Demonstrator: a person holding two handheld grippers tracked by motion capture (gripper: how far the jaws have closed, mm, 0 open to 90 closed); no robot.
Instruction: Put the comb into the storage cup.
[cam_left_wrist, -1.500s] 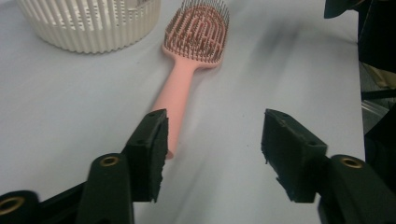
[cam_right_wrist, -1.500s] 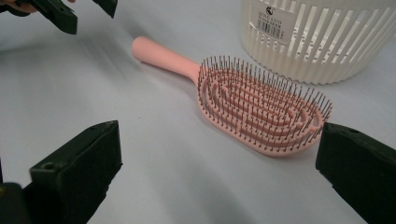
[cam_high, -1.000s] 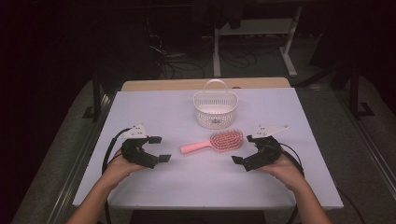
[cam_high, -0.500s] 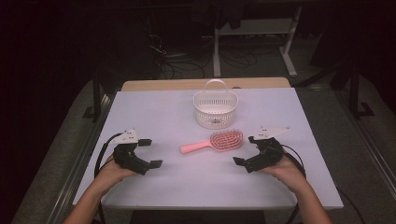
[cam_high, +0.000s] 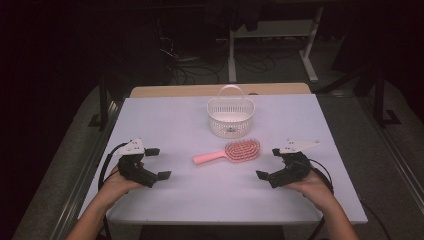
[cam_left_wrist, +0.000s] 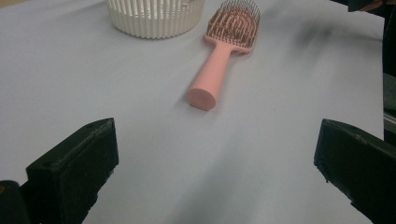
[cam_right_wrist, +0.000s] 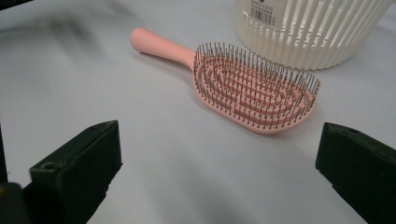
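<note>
Hairbrush (cam_high: 231, 152) is the pink thing lying between the two tongs, flat on the tabletop (cam_high: 175, 125), bristles facing up. Taking things from largest to smallest, the pale tabletop is carrying everything and is stretching out under and ahead of both tongs. Beyond the tongs, toward the far edge, a white slatted basket (cam_high: 230, 116) is standing upright with its handle raised; it is sitting just beyond the brush head, near it but not touching as far as the high view tells.

The hairbrush is pointing its handle toward the left tongs (cam_high: 153, 163) and its oval head toward the right tongs (cam_high: 268, 163). In the left gripper view the round handle end (cam_left_wrist: 202, 99) is lying ahead of the jaws, apart from them, slightly right of centre. In the right gripper view the bristled head (cam_right_wrist: 254, 91) is lying ahead of the jaws and nothing is sitting between them.

The left tongs are released, their jaws standing wide apart after just having been opening, with only bare tabletop between them. The right tongs are likewise released, jaws spread wide and gripping nothing. A hand is holding each of them low over the near part of the tabletop.
</note>
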